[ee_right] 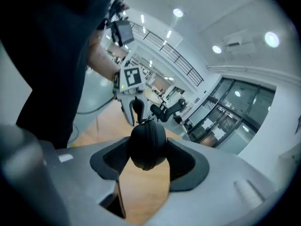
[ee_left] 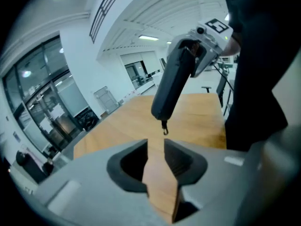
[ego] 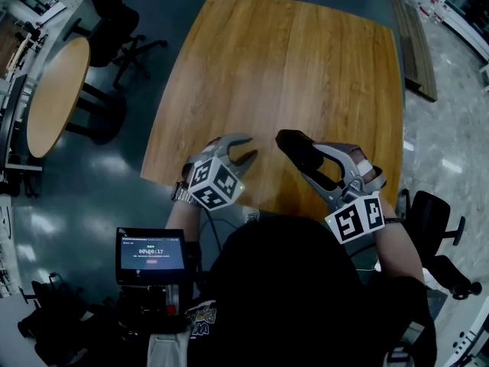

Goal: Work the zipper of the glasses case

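Observation:
Above the near edge of the square wooden table [ego: 290, 60], my right gripper [ego: 317, 163] is shut on a black glasses case [ego: 302, 151]. In the right gripper view the case's rounded end [ee_right: 147, 145] fills the space between the pads, its zipper seam running up the middle. From the left gripper view the case [ee_left: 171, 86] hangs tilted with the small zipper pull [ee_left: 164, 126] dangling from its lower end. Just left of the case, my left gripper [ego: 250, 147] has a narrow gap between its jaws. Nothing lies in that gap, and the pull hangs a little beyond the tips.
A round wooden table [ego: 53, 94] and a black office chair [ego: 114, 29] stand to the left of the main table. A small screen [ego: 151, 254] sits at the lower left, near the person's body. Another dark chair [ego: 432, 216] is at the right.

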`<action>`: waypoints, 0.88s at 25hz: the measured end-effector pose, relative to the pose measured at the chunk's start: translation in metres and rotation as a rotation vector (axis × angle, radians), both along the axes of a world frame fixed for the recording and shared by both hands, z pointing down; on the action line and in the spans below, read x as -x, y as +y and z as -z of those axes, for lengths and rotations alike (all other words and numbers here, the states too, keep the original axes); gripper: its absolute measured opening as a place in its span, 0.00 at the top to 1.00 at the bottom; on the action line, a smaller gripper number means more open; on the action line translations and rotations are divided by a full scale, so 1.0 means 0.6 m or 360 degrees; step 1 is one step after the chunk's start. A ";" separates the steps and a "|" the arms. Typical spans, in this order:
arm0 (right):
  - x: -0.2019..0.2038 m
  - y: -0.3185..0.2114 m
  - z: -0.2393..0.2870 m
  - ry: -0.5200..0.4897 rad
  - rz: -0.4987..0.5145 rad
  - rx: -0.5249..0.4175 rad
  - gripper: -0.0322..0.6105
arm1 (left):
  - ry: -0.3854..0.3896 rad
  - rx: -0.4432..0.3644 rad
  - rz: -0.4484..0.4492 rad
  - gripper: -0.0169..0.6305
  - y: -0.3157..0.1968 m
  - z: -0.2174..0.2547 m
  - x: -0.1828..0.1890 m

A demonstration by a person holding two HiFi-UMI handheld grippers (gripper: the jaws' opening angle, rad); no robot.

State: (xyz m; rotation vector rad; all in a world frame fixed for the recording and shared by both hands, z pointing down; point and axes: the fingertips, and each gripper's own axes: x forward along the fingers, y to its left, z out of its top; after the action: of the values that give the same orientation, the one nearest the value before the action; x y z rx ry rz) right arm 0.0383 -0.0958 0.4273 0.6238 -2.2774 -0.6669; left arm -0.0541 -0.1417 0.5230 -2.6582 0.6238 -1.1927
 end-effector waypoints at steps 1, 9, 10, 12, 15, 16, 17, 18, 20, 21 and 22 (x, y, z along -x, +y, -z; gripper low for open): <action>-0.010 -0.009 -0.019 0.0083 -0.0026 -0.0053 0.58 | 0.0041 0.0031 0.0053 0.84 0.000 -0.006 0.007; -0.033 -0.135 -0.194 0.0460 -0.0148 -0.0262 0.58 | 0.1085 0.0780 0.0317 0.97 0.078 0.049 -0.042; -0.033 -0.154 -0.216 0.0513 -0.0158 -0.0291 0.58 | 0.1244 0.0879 0.0358 0.97 0.086 0.056 -0.043; -0.037 -0.194 -0.258 0.0604 -0.0212 -0.0347 0.58 | 0.1497 0.1027 0.0446 0.97 0.094 0.064 -0.036; -0.042 -0.231 -0.299 0.0679 -0.0339 -0.0358 0.58 | 0.1674 0.1074 0.0561 0.97 0.093 0.067 -0.005; -0.041 -0.232 -0.308 0.0698 -0.0369 -0.0364 0.58 | 0.1677 0.1056 0.0594 0.97 0.093 0.067 0.008; -0.039 -0.228 -0.315 0.0712 -0.0389 -0.0382 0.57 | 0.1665 0.1033 0.0627 0.97 0.093 0.066 0.021; -0.035 -0.224 -0.321 0.0722 -0.0401 -0.0401 0.57 | 0.1650 0.1013 0.0658 0.97 0.093 0.064 0.032; -0.028 -0.215 -0.332 0.0738 -0.0422 -0.0403 0.57 | 0.1642 0.0999 0.0714 0.97 0.091 0.057 0.047; -0.024 -0.211 -0.340 0.0748 -0.0430 -0.0382 0.57 | 0.1651 0.1003 0.0738 0.97 0.091 0.053 0.051; -0.020 -0.205 -0.350 0.0762 -0.0431 -0.0355 0.57 | 0.1666 0.1012 0.0760 0.97 0.090 0.049 0.054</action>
State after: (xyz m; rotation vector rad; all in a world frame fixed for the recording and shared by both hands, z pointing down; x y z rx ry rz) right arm 0.0506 -0.2190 0.6372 0.7670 -1.6569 -0.8385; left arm -0.0864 -0.0875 0.4935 -3.7450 1.2151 0.1582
